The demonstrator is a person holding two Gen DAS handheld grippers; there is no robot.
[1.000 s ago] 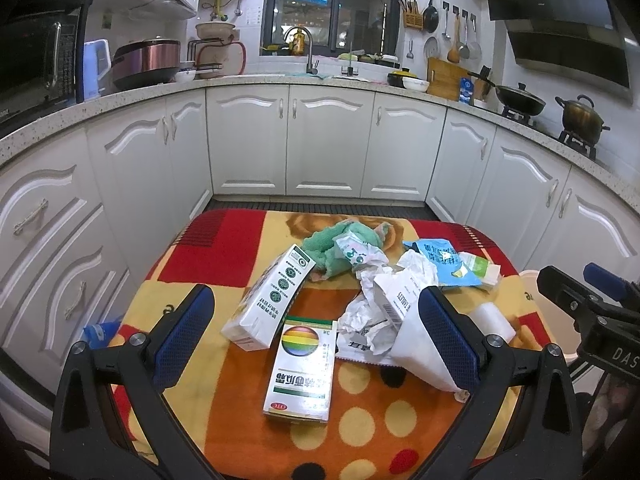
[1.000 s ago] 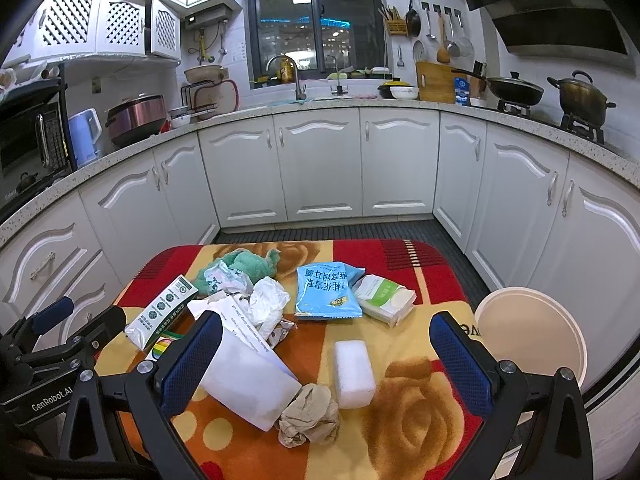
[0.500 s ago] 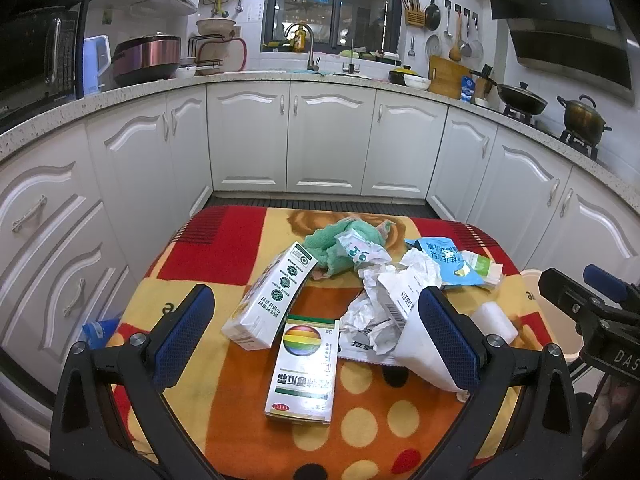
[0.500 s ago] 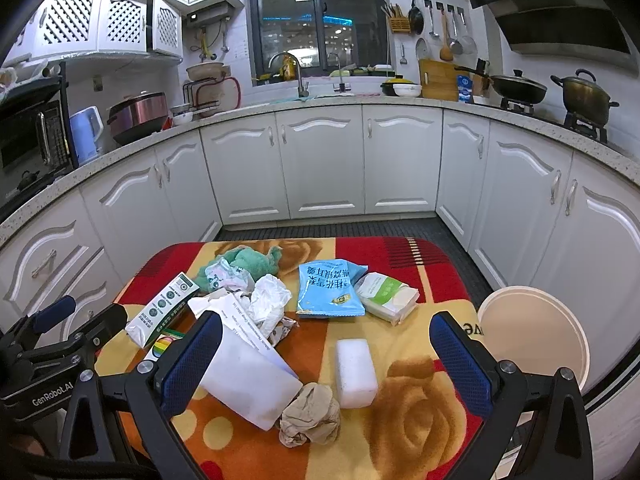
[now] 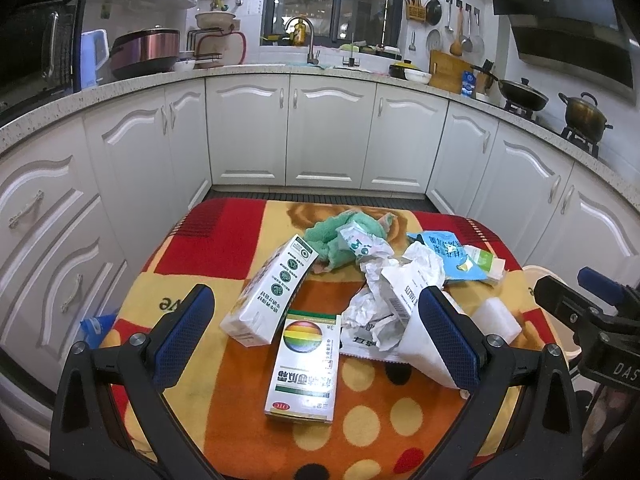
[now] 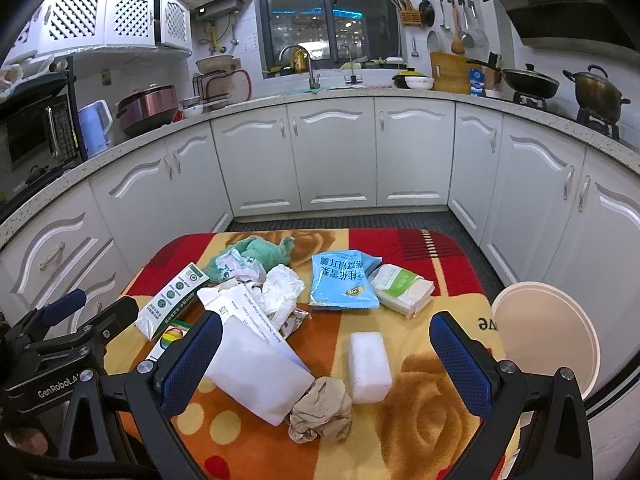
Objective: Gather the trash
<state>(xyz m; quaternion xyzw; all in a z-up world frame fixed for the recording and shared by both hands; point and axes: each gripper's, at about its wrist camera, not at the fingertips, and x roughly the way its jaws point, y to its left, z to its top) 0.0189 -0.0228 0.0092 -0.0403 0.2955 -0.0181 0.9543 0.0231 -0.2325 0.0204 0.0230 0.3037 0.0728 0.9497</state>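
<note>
On the blanket [image 6: 440, 420] — crumpled tissue [image 6: 280, 292], boxes, blue pouch [image 6: 344, 282] — both grippers' jaws apart, empty

"GenRobot.AI" is printed on the left gripper [image 6: 60, 376]. "DAS" is seen on the right gripper [image 5: 616, 368]. "OTC" is marked on the medicine box [image 5: 306, 364].

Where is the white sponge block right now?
The white sponge block lies on the table between the right gripper's fingers, beside the crumpled brown paper.
</note>
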